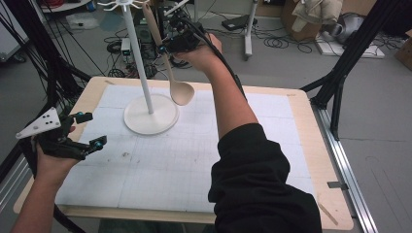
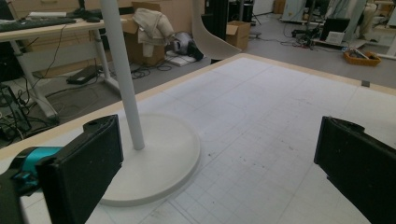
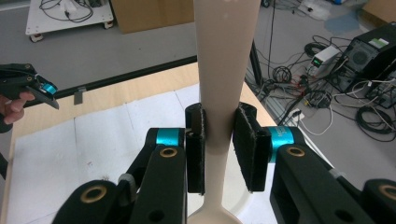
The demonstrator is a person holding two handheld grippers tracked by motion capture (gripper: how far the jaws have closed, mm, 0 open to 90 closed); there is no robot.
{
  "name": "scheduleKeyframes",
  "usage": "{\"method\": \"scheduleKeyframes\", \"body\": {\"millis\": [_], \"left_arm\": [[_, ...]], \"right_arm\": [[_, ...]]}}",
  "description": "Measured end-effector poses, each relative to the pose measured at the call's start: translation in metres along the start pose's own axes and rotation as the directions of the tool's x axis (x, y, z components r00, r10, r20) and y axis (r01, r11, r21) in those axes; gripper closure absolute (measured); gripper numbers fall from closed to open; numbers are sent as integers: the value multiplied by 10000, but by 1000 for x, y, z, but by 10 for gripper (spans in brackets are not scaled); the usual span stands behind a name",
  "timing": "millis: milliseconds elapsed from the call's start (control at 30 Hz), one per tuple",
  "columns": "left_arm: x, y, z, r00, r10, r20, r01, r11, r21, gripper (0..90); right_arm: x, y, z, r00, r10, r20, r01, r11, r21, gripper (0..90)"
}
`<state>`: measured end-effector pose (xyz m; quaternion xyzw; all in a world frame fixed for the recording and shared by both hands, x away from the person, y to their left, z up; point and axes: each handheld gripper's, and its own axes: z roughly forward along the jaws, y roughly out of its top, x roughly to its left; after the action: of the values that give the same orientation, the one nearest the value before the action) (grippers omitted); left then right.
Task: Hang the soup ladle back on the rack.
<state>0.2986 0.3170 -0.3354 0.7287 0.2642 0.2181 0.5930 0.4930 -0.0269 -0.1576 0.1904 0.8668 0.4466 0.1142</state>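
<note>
- Setting, high view: a workshop floor strewn with cables and boxes is surrounding a wooden-edged table (image 1: 320, 160) covered by a white gridded mat (image 1: 165, 165).
- High view, stand: a white rack stand (image 1: 150, 114) is sitting on the mat's far left part, its thin pole rising to hooks at the top.
- High view, right gripper (image 1: 164, 48): it is holding a beige wooden spoon (image 1: 180, 91) in the air beside the pole, bowl hanging low, handle slanting up toward the hooks.
- High view, left gripper (image 1: 90, 130): it is hovering at the table's left edge, jaws standing wide apart with nothing between them.
- Left gripper view: its two black jaws are framing the stand's round base (image 2: 159, 158) and pole; the spoon's pale bowl (image 2: 210, 37) is hanging above the far table edge, apart from the pole.
- Right gripper view: the jaws are clamping the spoon's handle (image 3: 223, 93) at its narrow neck, pads pressing both sides; the left gripper (image 3: 35, 88) is showing at far left.
- Handling judgement: the spoon is looking light, stiff and smooth, likely apt to pivot in a two-point pinch; gripping the flat handle near mid-length seems soundest.
- View differences: the high view is giving the hooks and the spoon's whole length; the right gripper view alone is revealing pad contact.
</note>
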Motion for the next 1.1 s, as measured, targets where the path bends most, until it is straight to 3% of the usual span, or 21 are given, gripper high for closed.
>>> {"method": "scheduleKeyframes", "body": {"millis": [567,633,667,733,800,1100], "left_arm": [[0,0,-6,10000,2,-97,-3,10000,-22,17],[1,-1,-6,10000,-12,-81,12,10000,-16,17],[1,-1,-6,10000,4,-95,-3,10000,37,17],[1,-1,-5,10000,-18,-95,18,10000,40,17],[1,-1,-4,9999,-31,-103,32,10000,83,17],[-3,0,2,10000,-28,-22,28,9997,263,17]], "right_arm": [[2,12,19,10000,12,11,-12,9982,607,755],[1,12,21,10000,46,40,-48,9982,604,754],[1,12,22,9995,188,265,-203,9981,588,747],[1,12,22,9988,238,430,-263,9979,586,729],[2,11,20,9985,332,429,-354,9980,519,609],[5,-1,-2,9967,94,811,-115,9996,248,496]]}}
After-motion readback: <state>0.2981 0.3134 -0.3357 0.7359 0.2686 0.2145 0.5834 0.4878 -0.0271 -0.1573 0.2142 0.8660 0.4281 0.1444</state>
